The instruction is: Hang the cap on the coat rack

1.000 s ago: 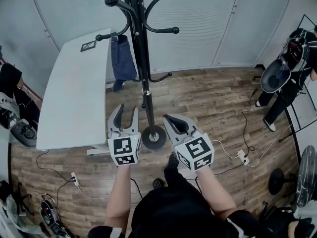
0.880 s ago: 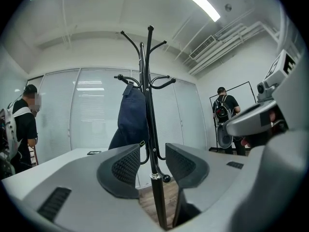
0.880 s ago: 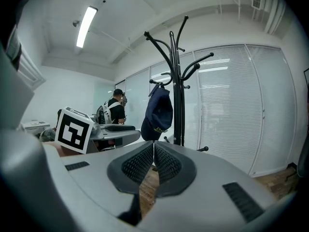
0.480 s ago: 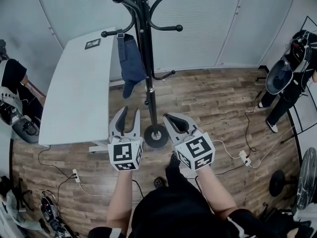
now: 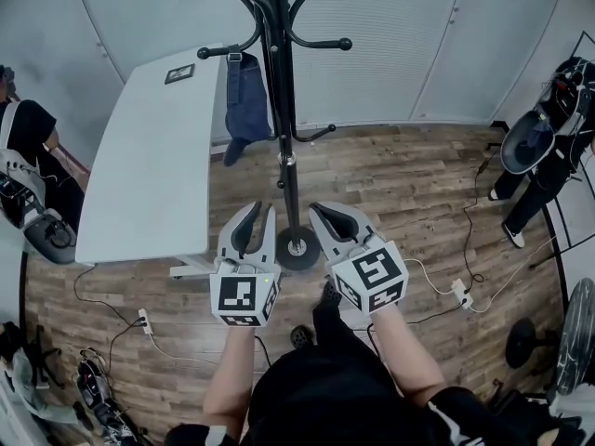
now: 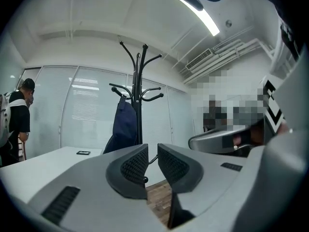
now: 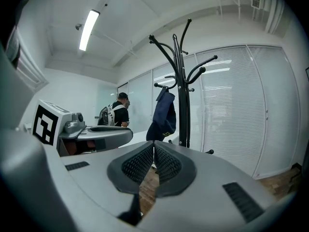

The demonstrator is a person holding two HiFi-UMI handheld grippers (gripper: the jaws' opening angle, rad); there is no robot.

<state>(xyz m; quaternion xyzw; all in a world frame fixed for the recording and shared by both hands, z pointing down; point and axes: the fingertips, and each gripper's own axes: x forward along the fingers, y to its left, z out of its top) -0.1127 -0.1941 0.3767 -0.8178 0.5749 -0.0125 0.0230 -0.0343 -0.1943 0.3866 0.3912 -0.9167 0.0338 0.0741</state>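
The dark blue cap [image 5: 246, 105] hangs from a hook on the left side of the black coat rack [image 5: 284, 110], apart from both grippers. It also shows in the left gripper view as the cap [image 6: 124, 127] on the rack [image 6: 139, 105], and in the right gripper view as the cap [image 7: 164, 115] beside the pole [image 7: 182, 105]. My left gripper [image 5: 260, 214] [image 6: 152, 151] hovers left of the rack's base; its jaws are closing with a narrow gap and nothing between them. My right gripper [image 5: 321, 214] [image 7: 154, 151] sits right of the base, shut and empty.
A white table [image 5: 149, 175] stands to the left of the rack, with a small dark frame [image 5: 179, 73] on its far end. People stand at the far left [image 5: 23, 156] and far right [image 5: 548, 128]. Cables and a power strip [image 5: 456, 294] lie on the wooden floor.
The left gripper's jaws have narrowed from wide apart to a small gap. Both grippers sit slightly lower in the head view. The cap stays hanging on the rack.
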